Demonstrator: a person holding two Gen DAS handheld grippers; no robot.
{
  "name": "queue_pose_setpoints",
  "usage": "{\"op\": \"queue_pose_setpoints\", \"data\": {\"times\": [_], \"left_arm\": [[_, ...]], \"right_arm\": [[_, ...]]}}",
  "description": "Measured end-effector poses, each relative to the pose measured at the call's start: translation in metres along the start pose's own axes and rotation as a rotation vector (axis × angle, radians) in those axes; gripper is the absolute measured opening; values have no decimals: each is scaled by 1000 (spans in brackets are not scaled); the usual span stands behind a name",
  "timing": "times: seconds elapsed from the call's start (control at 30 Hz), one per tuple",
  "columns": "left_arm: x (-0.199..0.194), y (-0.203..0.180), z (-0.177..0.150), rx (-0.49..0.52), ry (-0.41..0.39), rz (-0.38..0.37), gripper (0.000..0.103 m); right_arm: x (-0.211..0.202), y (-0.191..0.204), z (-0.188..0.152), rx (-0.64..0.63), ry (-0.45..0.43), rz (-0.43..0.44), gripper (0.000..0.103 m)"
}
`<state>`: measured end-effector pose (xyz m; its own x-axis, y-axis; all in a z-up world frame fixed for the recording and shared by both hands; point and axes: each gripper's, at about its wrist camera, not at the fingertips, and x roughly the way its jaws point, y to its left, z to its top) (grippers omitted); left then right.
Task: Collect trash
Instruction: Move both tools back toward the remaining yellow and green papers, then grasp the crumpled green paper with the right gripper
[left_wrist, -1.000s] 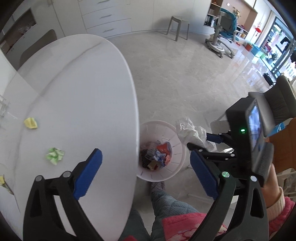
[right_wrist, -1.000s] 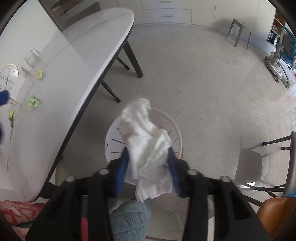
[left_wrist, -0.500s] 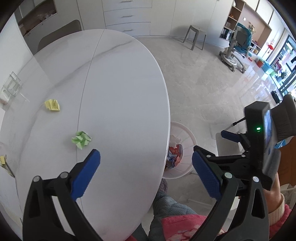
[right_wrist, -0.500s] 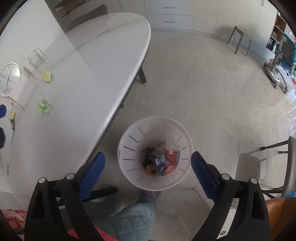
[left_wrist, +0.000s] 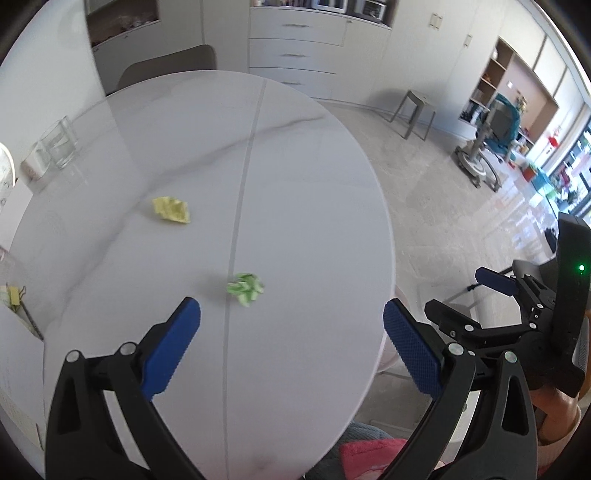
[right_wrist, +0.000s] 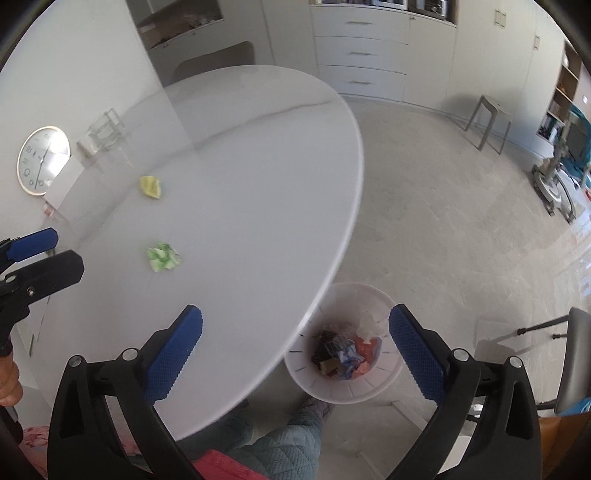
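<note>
A crumpled green paper (left_wrist: 245, 288) lies on the white oval table (left_wrist: 295, 184), just ahead of my open, empty left gripper (left_wrist: 291, 314). A crumpled yellow paper (left_wrist: 171, 209) lies farther back to the left. In the right wrist view the green paper (right_wrist: 162, 256) and the yellow paper (right_wrist: 150, 186) lie left of my open, empty right gripper (right_wrist: 295, 325). That gripper hangs above the table edge and the white trash bin (right_wrist: 347, 387) on the floor, which holds several wrappers and a white tissue. The left gripper's tip (right_wrist: 33, 242) shows at the left edge.
Glass containers (left_wrist: 55, 146) stand at the table's far left, and a round clock (right_wrist: 42, 164) leans by the wall. A chair (left_wrist: 166, 72) stands behind the table, a stool (left_wrist: 415, 112) on the floor. My legs are under the table's near edge.
My right gripper opened and dropped the white tissue into the bin, then swung up towards the table. My left gripper moved from over the bin to above the table near the green paper.
</note>
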<state>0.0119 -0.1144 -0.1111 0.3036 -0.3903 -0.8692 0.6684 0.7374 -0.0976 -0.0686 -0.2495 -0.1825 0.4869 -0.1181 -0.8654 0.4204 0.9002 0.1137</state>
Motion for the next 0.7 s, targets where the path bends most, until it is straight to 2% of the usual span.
{"op": "queue_pose_setpoints", "data": {"times": [0.17, 0.43, 0.7], "left_arm": [[-8, 55, -4, -72, -16, 45, 95], [-4, 122, -12, -183, 4, 96, 95], [19, 164, -8, -229, 47, 137, 95]], "right_arm": [[21, 45, 15, -84, 17, 49, 100], [70, 117, 27, -232, 53, 122, 100], [133, 160, 38, -329, 122, 181, 81]]}}
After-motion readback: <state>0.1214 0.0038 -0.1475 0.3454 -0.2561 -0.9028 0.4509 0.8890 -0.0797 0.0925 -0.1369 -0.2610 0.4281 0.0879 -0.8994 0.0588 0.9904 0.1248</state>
